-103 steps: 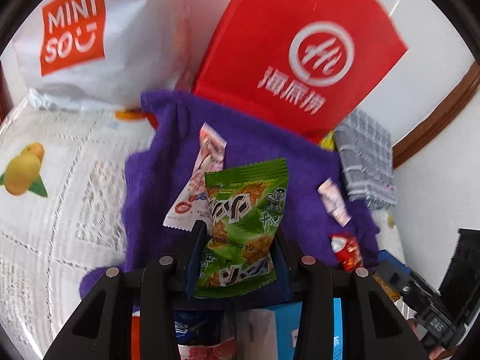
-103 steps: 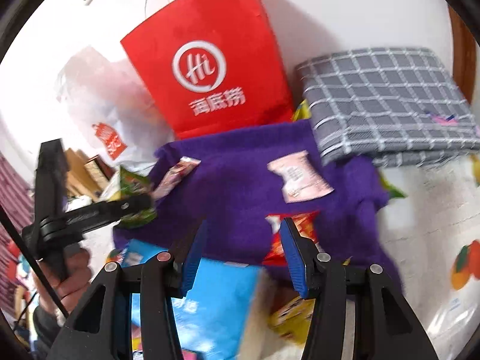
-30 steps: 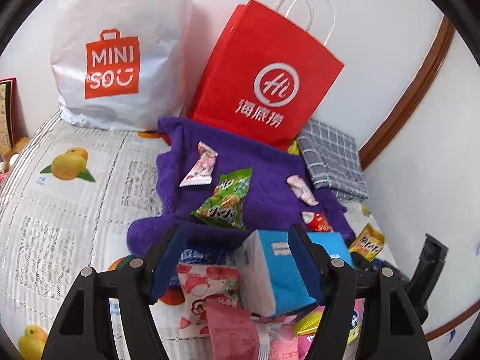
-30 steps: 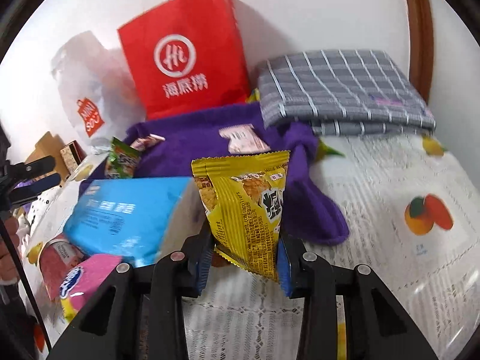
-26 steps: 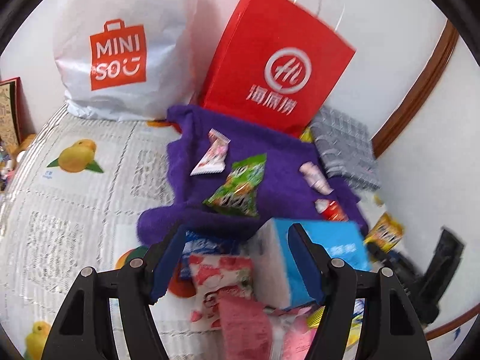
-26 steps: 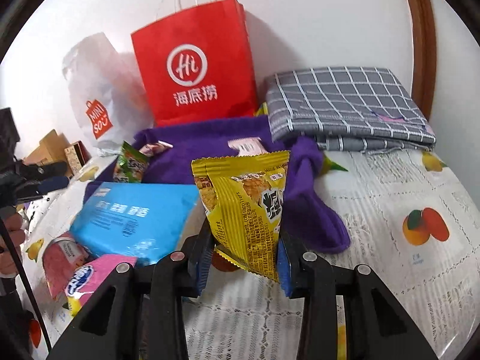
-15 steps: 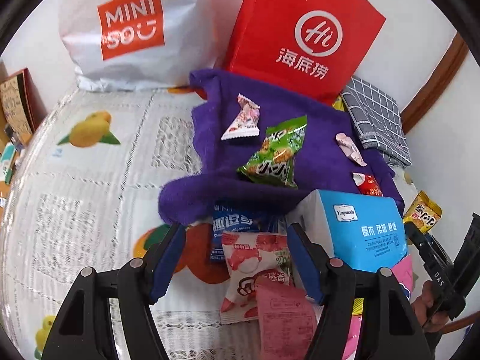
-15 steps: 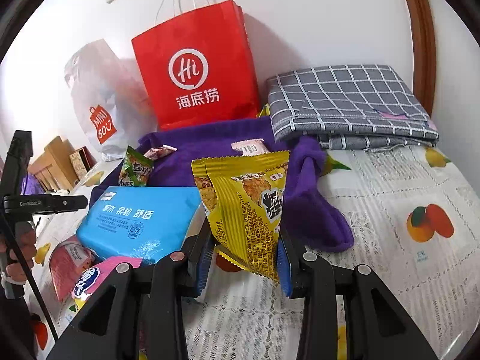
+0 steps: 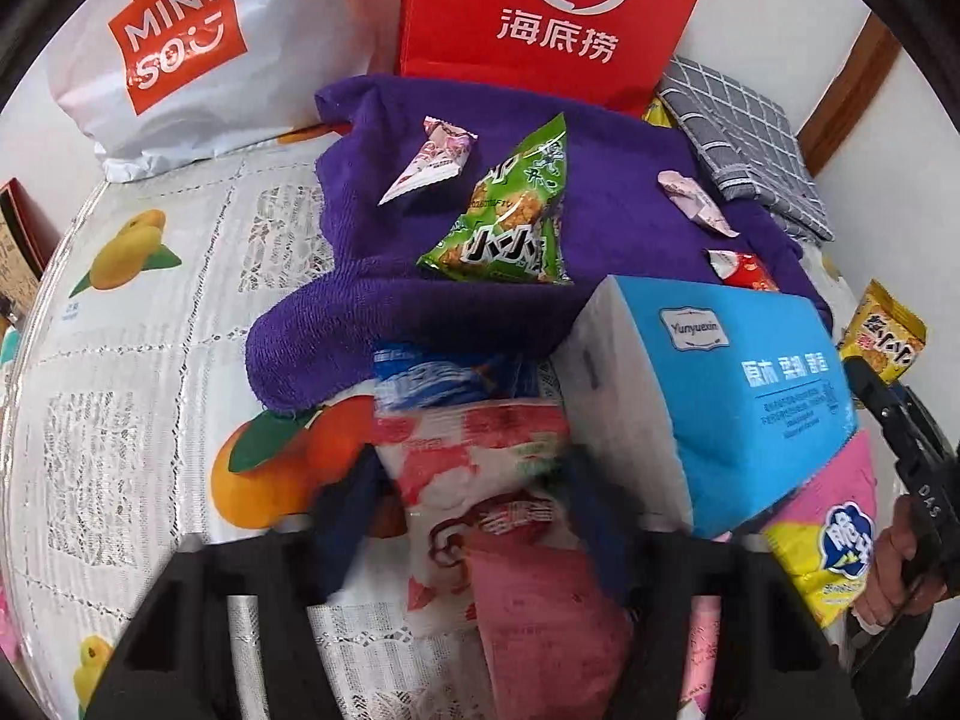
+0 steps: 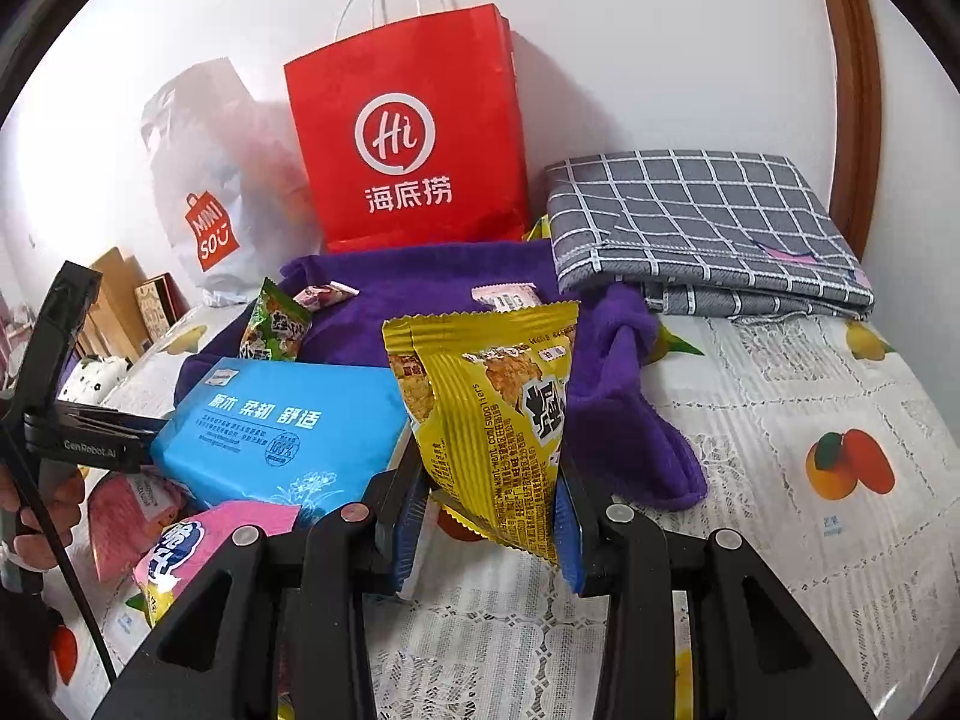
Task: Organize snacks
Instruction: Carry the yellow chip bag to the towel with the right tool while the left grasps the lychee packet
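Note:
My right gripper [image 10: 489, 516] is shut on a yellow snack packet [image 10: 498, 414] and holds it above the tablecloth, in front of the purple towel [image 10: 432, 294]. The packet also shows at the right edge of the left wrist view [image 9: 882, 339]. My left gripper [image 9: 474, 510] is open, its blurred jaws on either side of a white-and-red snack bag [image 9: 480, 456] in the pile. On the purple towel [image 9: 612, 228] lie a green snack packet [image 9: 510, 222], a pink-and-white candy [image 9: 429, 162], a small pink packet [image 9: 696, 207] and a red packet [image 9: 741, 270].
A blue tissue pack [image 9: 720, 396] stands right of the pile, a pink-and-yellow bag [image 9: 834, 528] below it. A red paper bag [image 9: 552, 18], a white Miniso bag [image 9: 174, 48] and a folded grey checked cloth [image 10: 702, 228] stand along the wall.
My left gripper has dropped forward into the snack pile, jaws now around the white-and-red bag. The right gripper keeps hold of the yellow packet and has barely moved.

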`<state>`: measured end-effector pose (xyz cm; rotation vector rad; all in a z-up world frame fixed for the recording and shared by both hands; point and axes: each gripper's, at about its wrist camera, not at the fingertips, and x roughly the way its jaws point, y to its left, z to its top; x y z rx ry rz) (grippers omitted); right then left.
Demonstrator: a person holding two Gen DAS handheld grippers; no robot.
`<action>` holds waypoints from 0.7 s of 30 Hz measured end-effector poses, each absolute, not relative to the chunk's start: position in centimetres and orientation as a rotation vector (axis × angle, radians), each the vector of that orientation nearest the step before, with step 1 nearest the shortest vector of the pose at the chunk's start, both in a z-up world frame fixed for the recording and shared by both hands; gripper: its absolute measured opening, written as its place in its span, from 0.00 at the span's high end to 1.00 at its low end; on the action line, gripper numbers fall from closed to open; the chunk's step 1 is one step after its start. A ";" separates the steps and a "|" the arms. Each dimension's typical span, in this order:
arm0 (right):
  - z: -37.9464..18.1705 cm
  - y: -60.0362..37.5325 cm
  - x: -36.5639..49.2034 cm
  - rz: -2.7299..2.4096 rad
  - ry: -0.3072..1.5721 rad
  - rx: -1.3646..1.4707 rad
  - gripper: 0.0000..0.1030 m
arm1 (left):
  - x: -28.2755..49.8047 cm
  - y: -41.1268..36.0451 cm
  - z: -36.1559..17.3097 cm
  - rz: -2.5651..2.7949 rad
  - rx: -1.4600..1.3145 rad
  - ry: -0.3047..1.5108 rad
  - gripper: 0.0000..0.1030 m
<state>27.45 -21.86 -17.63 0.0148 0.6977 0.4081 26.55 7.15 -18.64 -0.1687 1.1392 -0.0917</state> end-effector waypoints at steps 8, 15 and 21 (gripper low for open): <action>-17.8 -22.5 27.7 0.417 0.691 0.055 0.64 | 26.0 10.3 -16.5 -0.111 -0.315 1.052 0.53; -17.4 -22.5 27.4 0.432 0.663 0.059 0.64 | 25.3 11.5 -14.2 -0.182 -0.419 0.955 0.53; -16.3 -23.0 26.7 0.437 0.619 0.068 0.64 | 24.7 10.6 -12.6 -0.250 -0.433 0.879 0.53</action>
